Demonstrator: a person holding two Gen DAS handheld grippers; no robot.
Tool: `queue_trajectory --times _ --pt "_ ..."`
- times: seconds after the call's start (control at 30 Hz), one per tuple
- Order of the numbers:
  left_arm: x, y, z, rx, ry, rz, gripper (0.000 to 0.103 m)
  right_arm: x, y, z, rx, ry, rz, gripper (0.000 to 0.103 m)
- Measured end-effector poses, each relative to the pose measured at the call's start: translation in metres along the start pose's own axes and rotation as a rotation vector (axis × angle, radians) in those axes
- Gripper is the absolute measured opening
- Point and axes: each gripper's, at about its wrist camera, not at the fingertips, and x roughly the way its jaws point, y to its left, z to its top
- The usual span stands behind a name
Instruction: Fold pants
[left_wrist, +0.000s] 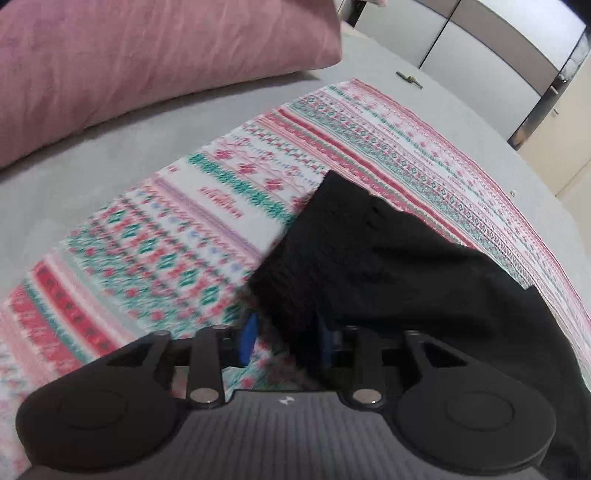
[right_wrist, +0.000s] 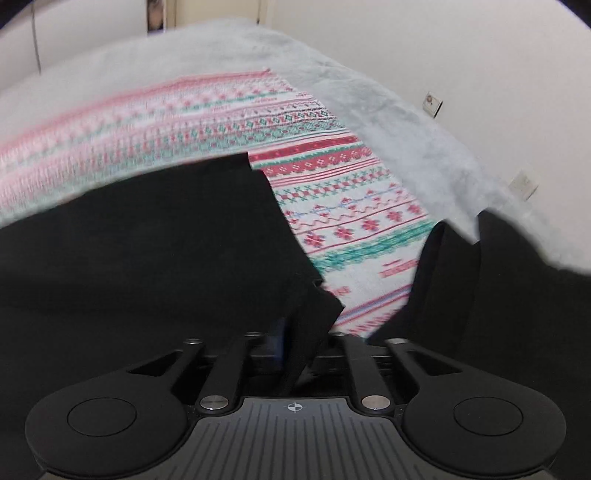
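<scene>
Black pants (left_wrist: 388, 266) are lying across a patterned blanket (left_wrist: 166, 236) on a grey bed (left_wrist: 92, 162), below a pink pillow (left_wrist: 147, 59). The left tool (left_wrist: 284, 343) is pinching one edge of the pants between nearly closed fingers; the right tool (right_wrist: 299, 343) is likewise gripping another edge. Lifting both edges together, level and taut, should be giving a clean fold.
</scene>
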Motion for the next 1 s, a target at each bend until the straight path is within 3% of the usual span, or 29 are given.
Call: queue_trajectory --times 0.03,0.07,0.13,0.17,0.2,0.33,0.43,0.5,0.6,0.67,0.73,0.77,0.83,0.9,0.93,1.0 --pt "-0.010 0.001 0.001 -0.008 -0.008 -0.003 0.064 -0.014 0.002 0.003 -0.016 -0.048 -0.041 0.065" --pt "-0.025 0.003 0.005 -0.017 -0.032 0.001 0.064 -0.031 0.005 0.009 -0.032 -0.117 -0.079 0.083" --pt "-0.055 -0.002 0.019 -0.025 -0.101 0.011 0.064 -0.064 0.020 0.025 -0.066 -0.252 -0.116 0.083" --pt "-0.066 -0.008 0.028 -0.030 -0.132 -0.007 0.064 -0.079 0.033 0.035 -0.070 -0.300 -0.091 0.083" --pt "-0.077 -0.019 0.038 -0.036 -0.154 -0.046 0.065 -0.091 0.049 0.045 -0.071 -0.340 -0.025 0.084" --pt "-0.108 -0.090 0.070 -0.032 -0.205 -0.203 0.081 -0.126 0.161 0.072 -0.276 -0.397 0.478 0.083" --pt "-0.115 -0.147 0.060 0.011 -0.226 -0.291 0.093 -0.138 0.263 0.071 -0.426 -0.358 0.725 0.083" --pt "-0.100 -0.177 0.034 0.095 -0.191 -0.294 0.100 -0.132 0.323 0.068 -0.484 -0.269 0.813 0.080" --pt "-0.046 -0.198 -0.013 0.224 -0.057 -0.240 0.100 -0.115 0.399 0.061 -0.570 -0.186 0.807 0.062" --pt "-0.011 -0.190 -0.037 0.271 -0.028 -0.172 0.099 -0.104 0.435 0.058 -0.611 -0.156 0.793 0.047" --pt "0.021 -0.177 -0.042 0.265 0.049 -0.083 0.088 -0.094 0.459 0.059 -0.649 -0.145 0.766 0.039" --pt "0.027 -0.172 -0.040 0.247 0.064 -0.067 0.085 -0.088 0.468 0.060 -0.659 -0.151 0.757 0.039" --pt "0.024 -0.168 -0.036 0.290 -0.001 -0.083 0.086 -0.079 0.486 0.064 -0.668 -0.152 0.753 0.039" --pt "0.025 -0.166 -0.038 0.353 -0.030 -0.022 0.086 -0.071 0.500 0.066 -0.690 -0.132 0.753 0.039" --pt "0.027 -0.162 -0.039 0.347 -0.024 -0.002 0.086 -0.069 0.505 0.065 -0.709 -0.108 0.764 0.039" --pt "0.032 -0.148 -0.040 0.294 0.025 -0.034 0.086 -0.064 0.511 0.060 -0.749 -0.066 0.782 0.039"
